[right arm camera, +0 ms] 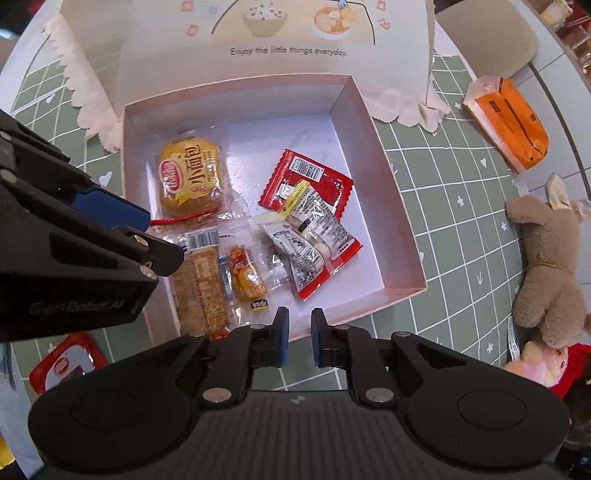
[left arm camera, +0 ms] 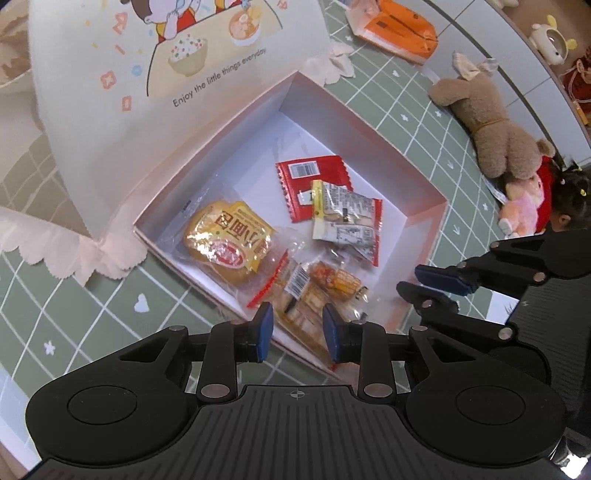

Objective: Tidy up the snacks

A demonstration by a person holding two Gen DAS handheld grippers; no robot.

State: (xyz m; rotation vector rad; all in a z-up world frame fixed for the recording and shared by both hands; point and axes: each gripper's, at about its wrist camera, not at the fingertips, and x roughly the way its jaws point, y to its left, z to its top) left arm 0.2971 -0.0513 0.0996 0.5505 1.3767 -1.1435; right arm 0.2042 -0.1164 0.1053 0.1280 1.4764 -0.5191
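An open pink box holds several snacks: a yellow small-bread pack, a red sachet, a white and red pack, a long cracker pack and a small orange candy pack. My left gripper is open and empty, just above the cracker pack at the box's near edge; it also shows at the left of the right wrist view. My right gripper is open and empty over the box's near wall.
The box lid stands up behind the box. An orange packet and plush toys lie on the green grid tablecloth. A red snack pack lies at the near left.
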